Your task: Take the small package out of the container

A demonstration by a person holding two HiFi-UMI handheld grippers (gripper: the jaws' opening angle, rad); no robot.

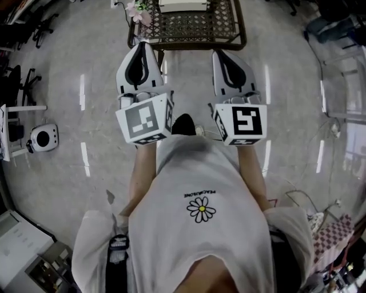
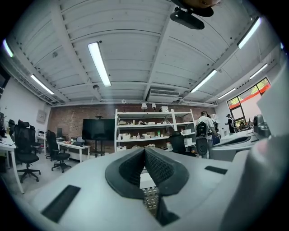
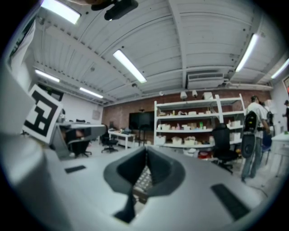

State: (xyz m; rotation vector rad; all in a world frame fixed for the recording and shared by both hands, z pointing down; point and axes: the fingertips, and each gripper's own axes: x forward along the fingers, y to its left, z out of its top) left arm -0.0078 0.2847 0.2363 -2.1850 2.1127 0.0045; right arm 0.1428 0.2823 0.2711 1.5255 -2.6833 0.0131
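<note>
My left gripper [image 1: 140, 50] and right gripper [image 1: 222, 56] are held side by side at chest height and point level at a low table with a woven lattice top [image 1: 189, 27]. A white container [image 1: 182, 4] stands on that table, cut off by the top edge. No small package is visible. In the left gripper view the left gripper [image 2: 144, 150] is shut, pads meeting, nothing between them; the white container [image 2: 147, 179] and lattice top show below the tips. The right gripper [image 3: 146, 150] is also shut and empty, with the lattice [image 3: 142, 180] behind it.
Pink flowers [image 1: 139, 11] sit at the table's left corner. A round white device [image 1: 43, 137] rests on the floor at left, and cables [image 1: 311, 206] lie at right. Shelves [image 2: 149, 131], desks with office chairs [image 2: 25, 151] and a person with a backpack [image 3: 253, 135] stand farther off.
</note>
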